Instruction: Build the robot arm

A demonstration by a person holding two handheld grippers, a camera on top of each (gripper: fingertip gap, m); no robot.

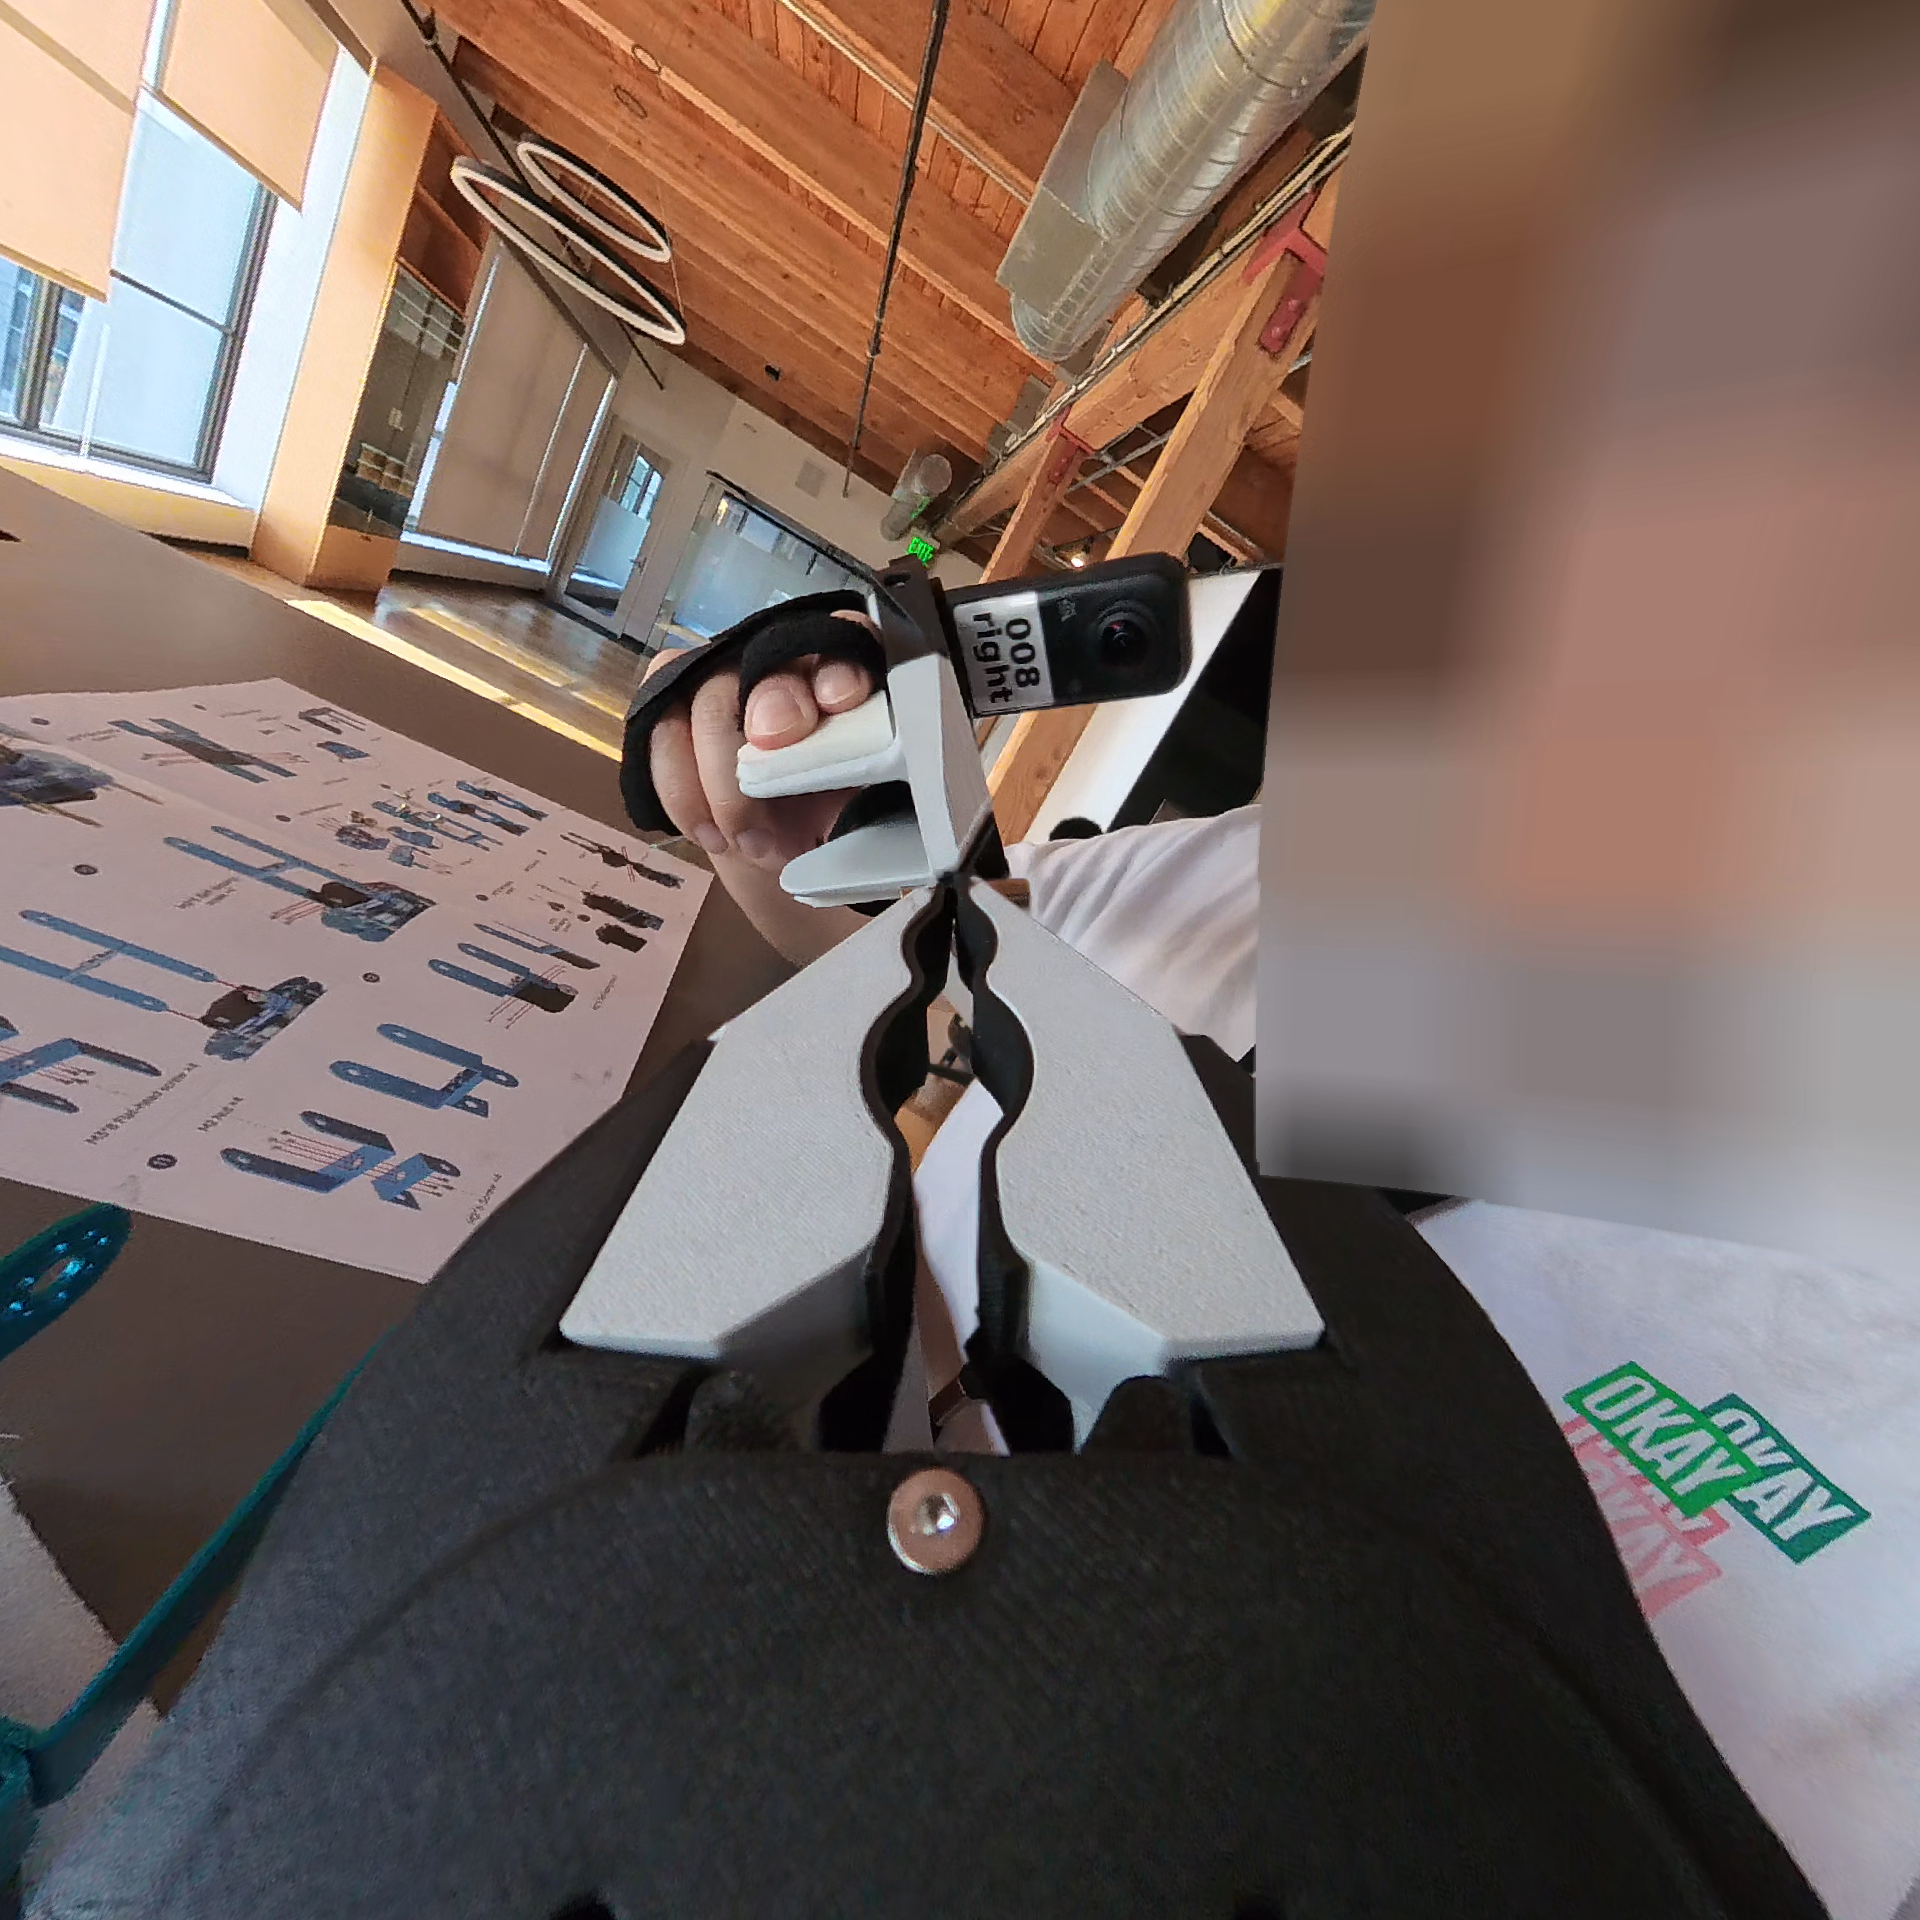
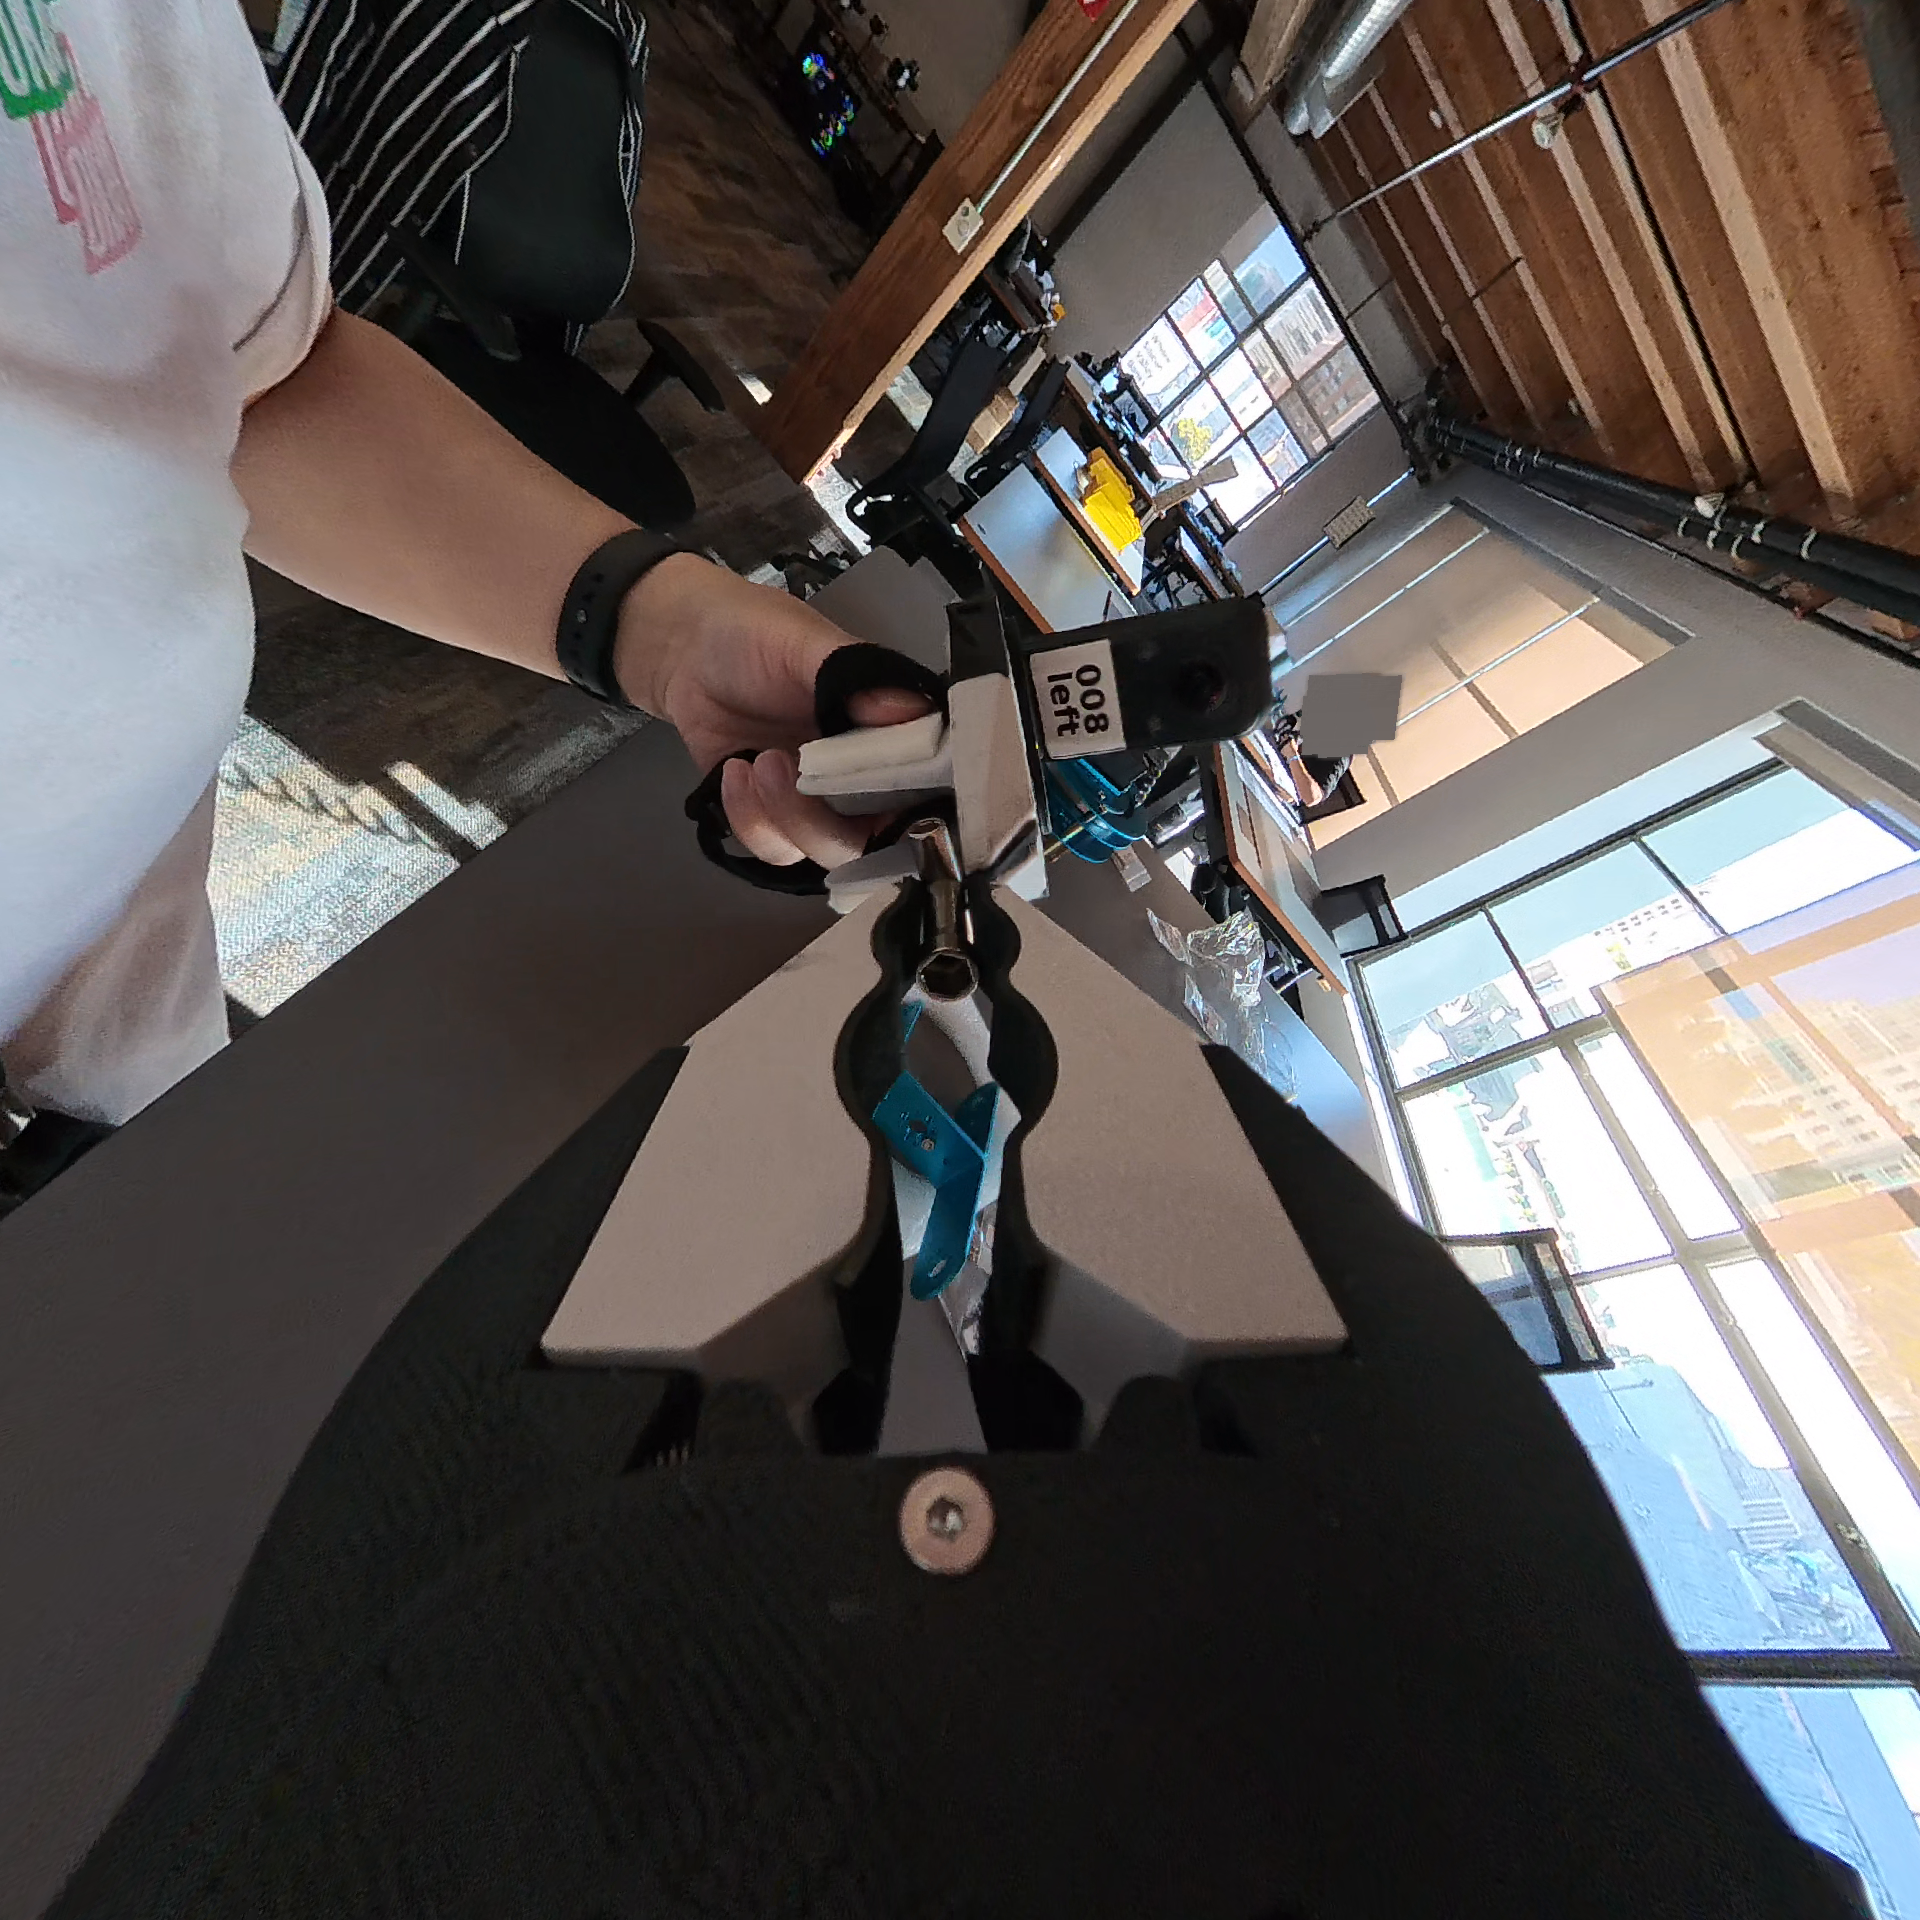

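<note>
A small metal socket tool (image 2: 943,914), a short silver tube with a hexagonal mouth, sits pinched at the very tips of my right gripper (image 2: 940,891), raised above the table (image 2: 416,1039). I judge it rigid, light and slick, so a grip across its round shank near the middle seems safest; held at the tips it could swivel or slip.

Through the gap between the right fingers (image 2: 769,1101) I see a blue metal bracket (image 2: 940,1153) lying on the table below, apart from the tool.

My left gripper (image 1: 951,883) points back at the right one, tips nearly meeting. Its fingers (image 1: 1101,1143) are closed together, and I see nothing between them.

A printed assembly sheet (image 1: 312,935) lies on the table to the left, with a teal perforated strip (image 1: 62,1262) near its edge.
</note>
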